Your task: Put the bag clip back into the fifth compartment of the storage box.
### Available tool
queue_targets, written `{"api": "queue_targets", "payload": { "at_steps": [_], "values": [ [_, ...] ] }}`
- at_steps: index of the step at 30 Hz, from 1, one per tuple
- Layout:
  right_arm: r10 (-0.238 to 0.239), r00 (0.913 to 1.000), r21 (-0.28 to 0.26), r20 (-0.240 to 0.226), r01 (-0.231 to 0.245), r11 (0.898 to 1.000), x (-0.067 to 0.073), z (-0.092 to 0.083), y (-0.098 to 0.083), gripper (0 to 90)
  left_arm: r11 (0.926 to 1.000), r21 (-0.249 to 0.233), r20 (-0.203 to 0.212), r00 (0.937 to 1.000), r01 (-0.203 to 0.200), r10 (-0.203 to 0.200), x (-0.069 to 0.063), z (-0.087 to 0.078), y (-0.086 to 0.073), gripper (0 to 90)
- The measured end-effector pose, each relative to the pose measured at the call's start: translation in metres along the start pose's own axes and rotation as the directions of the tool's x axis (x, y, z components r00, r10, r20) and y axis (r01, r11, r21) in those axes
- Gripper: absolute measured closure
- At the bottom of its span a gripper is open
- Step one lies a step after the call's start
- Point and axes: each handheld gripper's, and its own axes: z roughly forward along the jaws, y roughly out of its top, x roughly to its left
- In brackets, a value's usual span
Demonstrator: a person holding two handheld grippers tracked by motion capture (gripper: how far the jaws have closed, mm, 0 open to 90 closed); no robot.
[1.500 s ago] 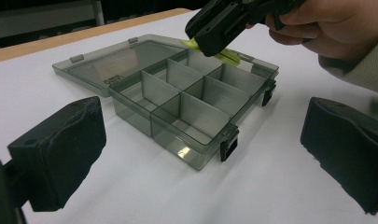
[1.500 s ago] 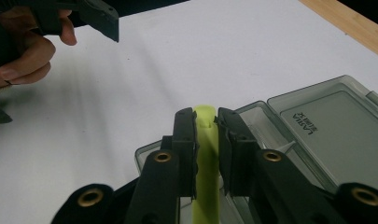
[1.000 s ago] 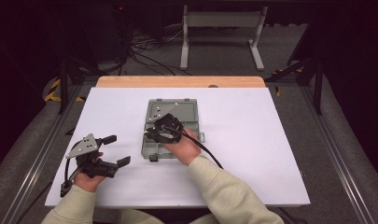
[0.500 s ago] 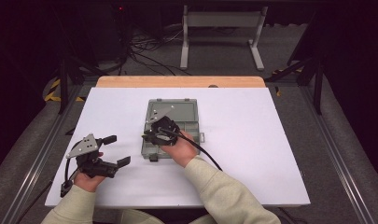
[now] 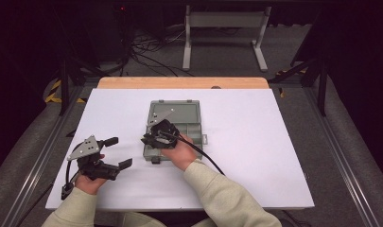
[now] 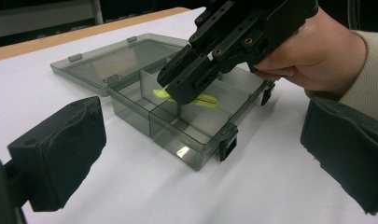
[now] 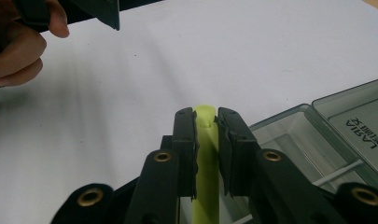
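Right gripper view gives me the clearest read: the right gripper (image 7: 206, 122) has its jaws clamped on a yellow-green stick (image 7: 206, 154), some thin plastic piece, with the stick's long axis running straight along the jaws and its tip poking out just past the fingertips. In the left gripper view the same stick (image 6: 196, 99) sits low inside the grey compartment box (image 6: 177, 121), in a middle compartment, lying roughly along the divider there. So the thing is right under the right gripper, inside the box walls. I can't tell whether it's resting on the floor of the compartment or just above it.

My guess is the next move is either lifting it straight up or letting go, and either way the stick has to clear those dividers lengthwise.

The left gripper (image 5: 114, 152) sits well off to the left of the box on the white table (image 5: 255, 156), jaws wide apart, nothing in them. The right hand (image 5: 182, 151) is clearly the nearer one.

Writing: there's embossed lettering on the open lid (image 7: 359, 123), upside down from this angle. Looks like "LASNIA" or similar, and I can't make out the smaller line under it.
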Motion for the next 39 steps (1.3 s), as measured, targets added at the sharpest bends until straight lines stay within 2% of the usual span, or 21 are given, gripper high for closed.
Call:
{"api": "queue_targets", "payload": {
  "at_steps": [16,21,39],
  "values": [
    [0.013,0.9997,0.009,-0.022,-0.013,1.0,0.0026,0.0056,-0.0029,78.1,1.0,0.003,0.003,1.0,-0.001,0.001,0.0002,0.0004,0.0,1.0],
    [0.024,0.9986,0.005,-0.048,-0.023,1.0,0.0037,0.0056,-0.0033,78.0,1.0,0.004,0.005,1.0,0.0,0.0,-0.0001,0.0008,0.0,1.0],
    [0.026,0.999,0.041,-0.037,-0.024,0.999,0.0077,0.002,-0.0095,77.9,1.0,0.004,0.003,1.0,0.002,-0.002,0.0001,0.0005,-0.0001,0.9]
  ]
}}
